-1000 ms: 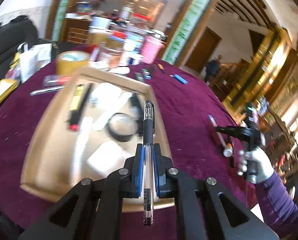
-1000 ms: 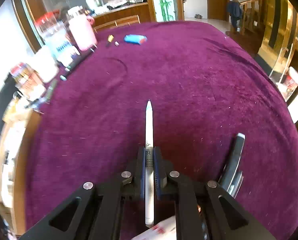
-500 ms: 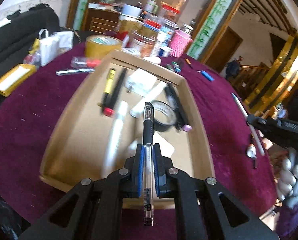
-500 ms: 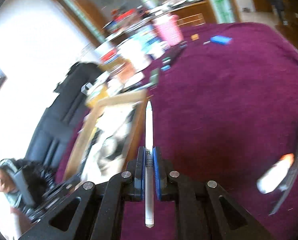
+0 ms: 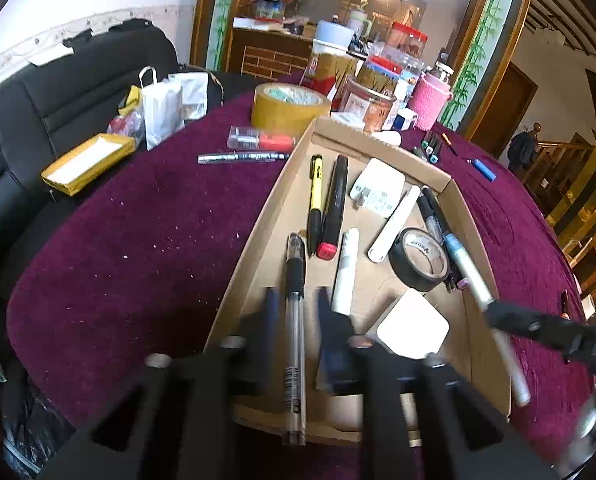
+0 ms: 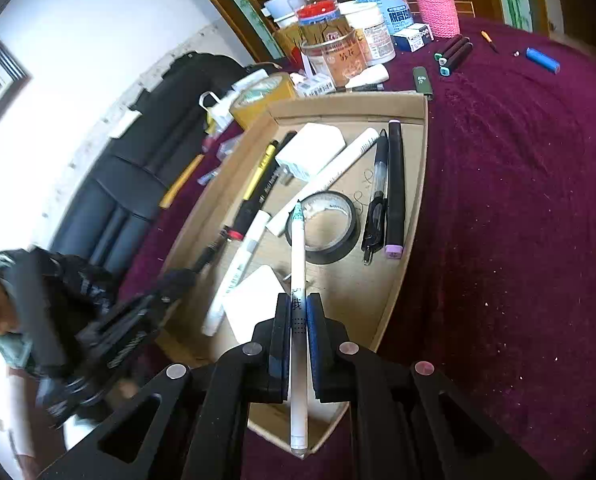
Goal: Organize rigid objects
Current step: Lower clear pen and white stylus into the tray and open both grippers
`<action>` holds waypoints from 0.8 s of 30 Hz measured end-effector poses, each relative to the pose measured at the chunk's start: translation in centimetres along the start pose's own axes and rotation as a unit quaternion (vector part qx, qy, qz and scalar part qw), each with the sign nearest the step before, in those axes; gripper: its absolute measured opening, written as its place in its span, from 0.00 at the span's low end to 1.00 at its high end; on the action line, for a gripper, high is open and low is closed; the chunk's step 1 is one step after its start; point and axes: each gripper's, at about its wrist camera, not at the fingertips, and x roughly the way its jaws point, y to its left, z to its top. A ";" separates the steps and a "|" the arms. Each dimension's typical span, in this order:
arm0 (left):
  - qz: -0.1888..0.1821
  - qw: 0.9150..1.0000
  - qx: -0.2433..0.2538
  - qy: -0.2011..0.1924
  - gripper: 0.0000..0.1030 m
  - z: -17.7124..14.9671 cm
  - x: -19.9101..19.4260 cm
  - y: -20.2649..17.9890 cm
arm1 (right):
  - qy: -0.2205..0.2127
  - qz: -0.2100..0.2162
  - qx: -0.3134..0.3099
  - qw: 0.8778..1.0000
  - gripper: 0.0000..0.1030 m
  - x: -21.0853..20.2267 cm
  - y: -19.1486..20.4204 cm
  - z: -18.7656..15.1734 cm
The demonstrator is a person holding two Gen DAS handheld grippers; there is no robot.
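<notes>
A cardboard tray [image 5: 258,248] lies on the purple cloth and holds pens, markers, white chargers and a black tape roll [image 5: 419,258]. My left gripper [image 5: 296,292] hovers over the tray's near left part. Its jaws are opening, and a clear pen with a black grip [image 5: 296,344] sits between them with a gap on each side. My right gripper [image 6: 298,300] is shut on a white pen [image 6: 298,248] above the tray [image 6: 417,168], the pen's tip over the tape roll [image 6: 321,226]. The right gripper [image 5: 493,314] also shows at the tray's right wall.
A yellow tape roll [image 5: 290,106], jars and a pink knitted bottle [image 5: 427,100] crowd the table's far side. A silver pen [image 5: 242,157], a blue lighter [image 5: 483,169] and dark markers [image 6: 453,54] lie on the cloth. A black sofa stands at the left, with a person beside it.
The left jaws have parted from the clear pen and the gripper has come lower over the tray. The right gripper swung left with the white pen, from open cloth to above the tray.
</notes>
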 end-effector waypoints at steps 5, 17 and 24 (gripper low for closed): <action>0.029 0.998 0.015 -0.050 0.62 0.2 -2.6 -0.9 | 0.009 -0.036 -0.019 0.999 0.09 1.4 0.7 -0.4; 0.070 0.992 0.033 -0.098 0.80 0.5 -5.3 -2.2 | 0.003 -0.058 -0.027 0.998 0.35 2.0 1.0 -0.6; 0.070 0.992 0.038 -0.095 0.81 0.2 -5.7 -2.7 | -0.005 -0.052 -0.015 0.999 0.36 1.4 0.4 -0.6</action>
